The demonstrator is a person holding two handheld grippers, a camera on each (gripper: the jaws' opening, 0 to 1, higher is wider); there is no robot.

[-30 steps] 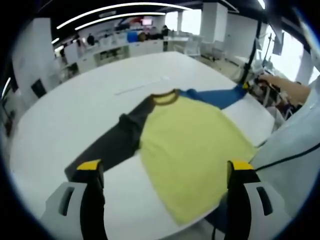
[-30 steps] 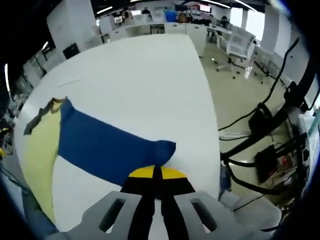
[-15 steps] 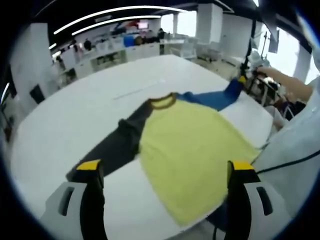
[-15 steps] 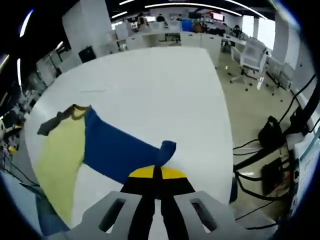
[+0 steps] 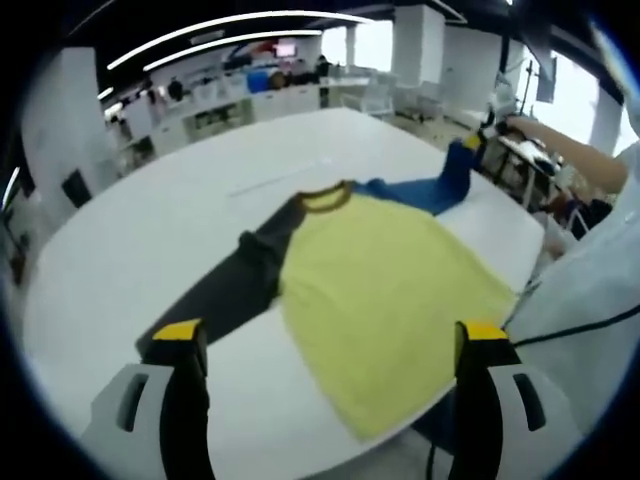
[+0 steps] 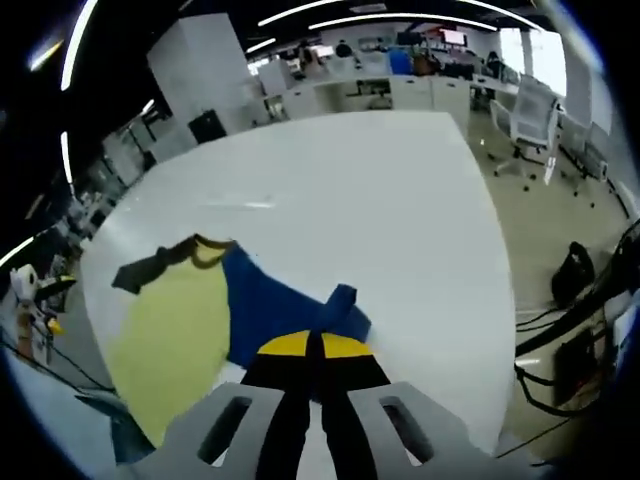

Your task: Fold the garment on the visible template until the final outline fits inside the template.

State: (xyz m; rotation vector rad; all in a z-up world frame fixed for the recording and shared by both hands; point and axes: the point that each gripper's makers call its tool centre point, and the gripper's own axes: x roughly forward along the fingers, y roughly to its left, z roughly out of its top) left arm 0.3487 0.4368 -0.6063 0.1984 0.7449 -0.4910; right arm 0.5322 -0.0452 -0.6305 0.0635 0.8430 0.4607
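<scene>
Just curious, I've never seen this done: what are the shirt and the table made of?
The shirt looks like soft matte knit, probably cotton jersey: it drapes limply where the right gripper lifts its blue sleeve. The table seems a hard, smooth white laminate, faintly glossy; the exact material is unclear.

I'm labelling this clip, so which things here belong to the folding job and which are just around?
Part of the job:
- shirt, yellow body, lying flat
- blue sleeve, pinched and lifted by the right gripper
- dark sleeve, spread out
- left gripper, open, holding nothing
- white table

Just around:
- office chair
- cables on the floor
</scene>
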